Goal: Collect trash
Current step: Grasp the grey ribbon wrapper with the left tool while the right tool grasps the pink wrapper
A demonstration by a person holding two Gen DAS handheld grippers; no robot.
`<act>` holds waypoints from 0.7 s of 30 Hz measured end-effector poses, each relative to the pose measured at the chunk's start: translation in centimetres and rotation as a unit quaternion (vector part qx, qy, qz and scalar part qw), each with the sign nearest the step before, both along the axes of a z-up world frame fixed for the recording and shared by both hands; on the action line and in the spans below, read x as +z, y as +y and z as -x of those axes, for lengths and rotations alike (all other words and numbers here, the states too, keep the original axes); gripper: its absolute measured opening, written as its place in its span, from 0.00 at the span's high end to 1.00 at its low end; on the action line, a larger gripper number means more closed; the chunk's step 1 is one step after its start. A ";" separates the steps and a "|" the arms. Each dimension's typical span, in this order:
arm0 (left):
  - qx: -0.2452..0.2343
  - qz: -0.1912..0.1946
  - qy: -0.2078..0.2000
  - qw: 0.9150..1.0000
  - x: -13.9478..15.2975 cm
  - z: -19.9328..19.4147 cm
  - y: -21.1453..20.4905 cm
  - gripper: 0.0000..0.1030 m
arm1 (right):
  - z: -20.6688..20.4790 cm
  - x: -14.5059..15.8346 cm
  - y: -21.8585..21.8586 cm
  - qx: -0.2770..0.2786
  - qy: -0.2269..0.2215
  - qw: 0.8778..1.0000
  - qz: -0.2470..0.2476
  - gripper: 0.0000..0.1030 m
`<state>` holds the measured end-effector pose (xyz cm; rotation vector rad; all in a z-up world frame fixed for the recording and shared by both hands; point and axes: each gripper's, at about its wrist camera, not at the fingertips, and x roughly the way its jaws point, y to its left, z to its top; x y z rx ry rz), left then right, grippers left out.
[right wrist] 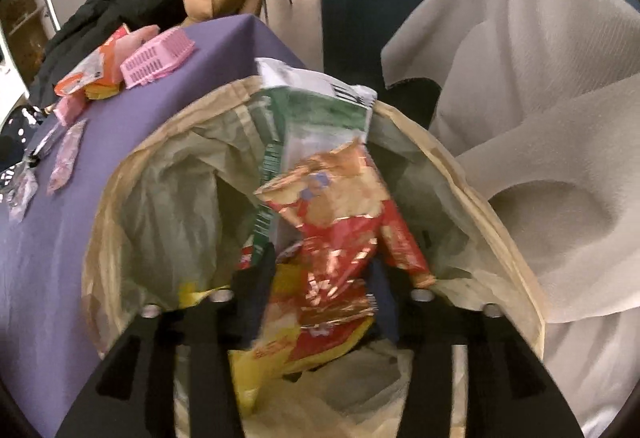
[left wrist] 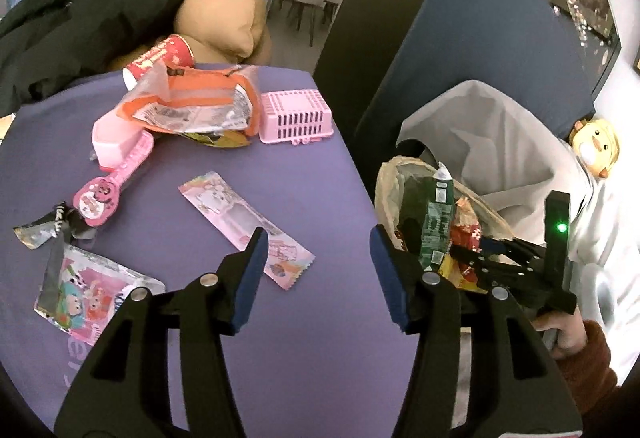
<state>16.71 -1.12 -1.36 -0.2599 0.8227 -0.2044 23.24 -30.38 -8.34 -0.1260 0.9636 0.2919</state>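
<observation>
Mostly wrapper-strewn purple tablecloth

Left gripper level, jaws spread wide, right gripper jaws clamped shut

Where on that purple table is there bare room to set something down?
Bare cloth lies between the long pink wrapper and the table's right edge, below the pink basket. The far-left side is crowded: orange bag, cartoon packet.

surface purple | basket pink, slotted | long wrapper pink, cartoon print | snack bag red/yellow | carton green/white
</observation>
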 end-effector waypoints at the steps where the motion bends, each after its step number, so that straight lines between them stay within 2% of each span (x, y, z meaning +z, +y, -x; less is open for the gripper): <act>1: 0.003 -0.002 -0.004 1.000 0.1 0.1 0.2 0.51 | 0.2 0.5 0.0 -0.003 -0.009 1.000 0.008 0.51; 5: 0.022 -0.001 -0.013 1.000 0.9 0.2 1.8 0.51 | 1.0 2.8 0.1 -0.004 -0.051 0.999 0.018 0.45; 11: 0.062 -0.002 -0.022 0.998 1.7 0.8 5.5 0.50 | 2.2 6.5 1.6 0.023 -0.109 0.993 -0.041 0.35; 12: 0.068 -0.004 -0.023 0.997 1.9 1.0 6.1 0.49 | 2.4 7.0 2.1 0.031 -0.115 0.992 -0.050 0.31; 15: 0.089 -0.013 -0.028 0.996 2.4 1.7 8.1 0.46 | 2.6 7.6 3.6 0.059 -0.107 0.990 -0.065 0.30; 21: 0.126 -0.033 -0.030 0.991 2.6 3.0 12.3 0.46 | 3.1 7.8 7.8 0.089 -0.125 0.987 -0.038 0.30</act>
